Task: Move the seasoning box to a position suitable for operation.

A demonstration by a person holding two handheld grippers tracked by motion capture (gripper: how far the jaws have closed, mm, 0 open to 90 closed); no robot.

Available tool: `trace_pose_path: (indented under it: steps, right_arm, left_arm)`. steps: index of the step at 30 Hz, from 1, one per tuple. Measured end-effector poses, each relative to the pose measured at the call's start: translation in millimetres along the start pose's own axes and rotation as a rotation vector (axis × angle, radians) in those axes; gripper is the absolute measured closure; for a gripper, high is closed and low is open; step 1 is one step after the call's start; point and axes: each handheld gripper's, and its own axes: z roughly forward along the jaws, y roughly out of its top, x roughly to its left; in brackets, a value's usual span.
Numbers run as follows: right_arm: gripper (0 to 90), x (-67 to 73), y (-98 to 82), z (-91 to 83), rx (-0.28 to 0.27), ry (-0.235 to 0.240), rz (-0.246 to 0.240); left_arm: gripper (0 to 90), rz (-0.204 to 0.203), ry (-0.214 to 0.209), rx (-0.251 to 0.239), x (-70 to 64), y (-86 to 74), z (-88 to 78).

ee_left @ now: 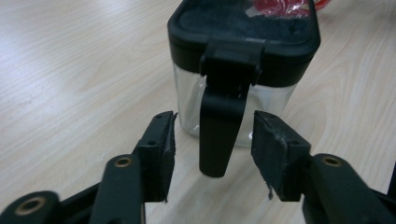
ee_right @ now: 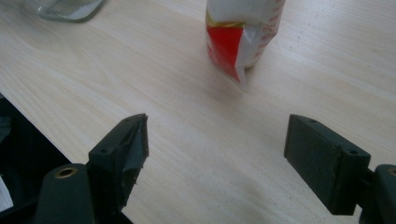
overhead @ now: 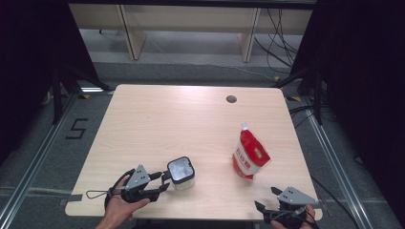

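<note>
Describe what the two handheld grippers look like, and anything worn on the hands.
Both the left gripper and the right gripper are black, each with two blocky jaws lined with dark pads, brass-coloured pivot pins, and a grey three-cornered plate on top. A thin black cable loops from the left one. Black straps cross each hand; no sleeves are visible.

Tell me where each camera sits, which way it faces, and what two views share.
High view: above the near edge, facing forward and down on the table; both hands and grippers show.
Left gripper view: on the left gripper, facing the jar; its handle hangs between the jaws.
Right gripper view: on the right gripper, facing the pouch.
All share the pouch.
</note>
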Motion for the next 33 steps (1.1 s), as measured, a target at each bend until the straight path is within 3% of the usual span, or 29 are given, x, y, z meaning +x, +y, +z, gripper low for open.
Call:
trace_pose_path:
  steps: [2, 3, 5, 6, 8, 9, 13, 14, 19, 20, 25, 26, 33]
  right_arm:
    - [23.1, -0.3, 0.2, -0.1, 0.005, 0.001, -0.013]
    - [23.1, -0.3, 0.2, 0.0, 0.004, 0.002, -0.014]
    - [23.1, -0.3, 0.2, 0.0, 0.004, 0.003, -0.014]
    - [23.2, 0.4, 0.0, 0.4, 0.006, 0.008, -0.004]
    - [23.3, 0.7, -0.1, 1.2, 0.004, 0.019, 0.002]
    - [23.4, -0.1, 0.1, 1.1, -0.004, 0.006, -0.021]
    - [23.7, -0.5, 0.1, 1.2, -0.003, 0.003, -0.025]
    - [23.8, 2.3, -0.3, 1.1, -0.001, 0.008, 0.014]
    - [23.7, 1.0, -0.3, 1.2, -0.009, 0.009, 0.0]
    - [23.7, 3.3, -0.4, 0.9, 0.006, 0.016, 0.031]
    - [23.8, 2.6, -0.2, 1.0, -0.001, 0.016, 0.018]
    - [23.8, -0.2, 0.0, 1.8, -0.015, 0.016, -0.011]
    - [24.0, 0.2, 0.2, 0.5, -0.001, 0.013, -0.009]
  left_arm:
    - [58.8, 0.046, -0.007, 0.003, 1.9, 2.3, 0.3]
    - [61.3, 0.022, -0.008, 0.009, 0.3, 2.1, 0.6]
    - [65.9, 0.022, -0.008, -0.001, -0.1, 2.2, 1.6]
    - [68.1, 0.059, -0.011, -0.001, 1.4, 2.9, 2.1]
    - [70.7, 0.082, -0.012, 0.003, 3.0, 3.7, 2.1]
    - [71.0, 0.051, -0.02, 0.003, 1.8, 2.9, 2.5]
    - [71.6, 0.074, -0.036, 0.008, 3.1, 4.1, 3.0]
    - [71.7, 0.083, -0.042, 0.007, 3.9, 4.7, 3.1]
    - [72.0, 0.105, -0.08, 0.008, 1.8, 6.8, 4.6]
    - [72.0, 0.128, -0.093, -0.002, -0.9, 8.0, 6.8]
    - [72.1, 0.134, -0.128, -0.007, -6.5, 9.8, 12.2]
    - [72.0, 0.149, -0.153, -0.003, -9.5, 11.1, 15.6]
    - [72.0, 0.187, -0.189, -0.013, -16.3, 17.4, 24.5]
